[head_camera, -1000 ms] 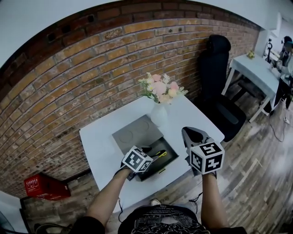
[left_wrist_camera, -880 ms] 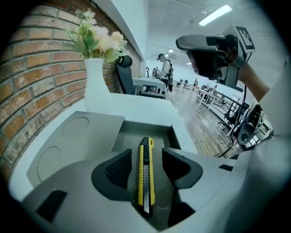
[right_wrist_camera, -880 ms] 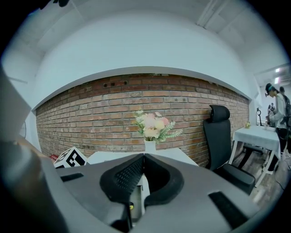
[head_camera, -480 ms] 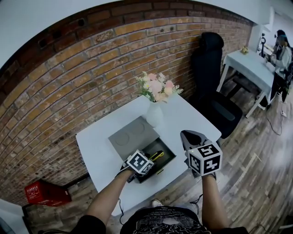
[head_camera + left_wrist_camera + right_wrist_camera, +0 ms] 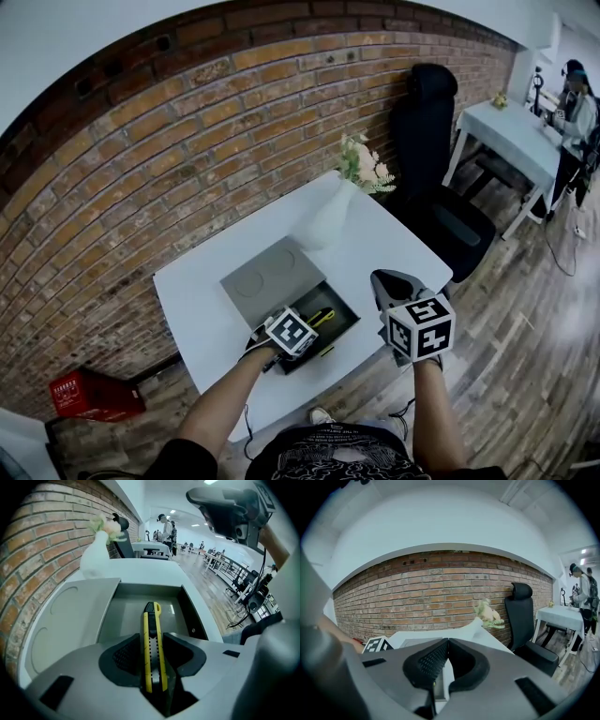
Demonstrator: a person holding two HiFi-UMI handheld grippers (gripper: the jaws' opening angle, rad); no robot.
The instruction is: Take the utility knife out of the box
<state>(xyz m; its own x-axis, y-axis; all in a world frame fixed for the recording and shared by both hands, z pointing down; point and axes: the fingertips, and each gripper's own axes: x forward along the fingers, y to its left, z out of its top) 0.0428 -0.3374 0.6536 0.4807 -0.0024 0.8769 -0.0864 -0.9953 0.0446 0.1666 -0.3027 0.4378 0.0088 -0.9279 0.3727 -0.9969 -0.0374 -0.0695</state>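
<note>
Left gripper is reaching steeply down into the box. Its jaws have just been closing, and the pads are now pressing on both long sides of the utility knife, clamping it. That yellow knife with its black slider is sitting low inside the box, lengthwise between the jaws, its dark tip pointing at the box's far wall.

The box is standing open near the front edge of the white table. Its grey lid is lying flat against the box's far side, showing two round recesses.

Right gripper is hovering just to the right of the box, above the table's front edge. Its jaws are meeting at their tips and gripping nothing.

Beyond the lid, a white vase of flowers is showing up blurred and leaning away from the box. Farther right of the box a black chair is standing against the brick wall. A red crate is resting on the floor well to the box's left.
</note>
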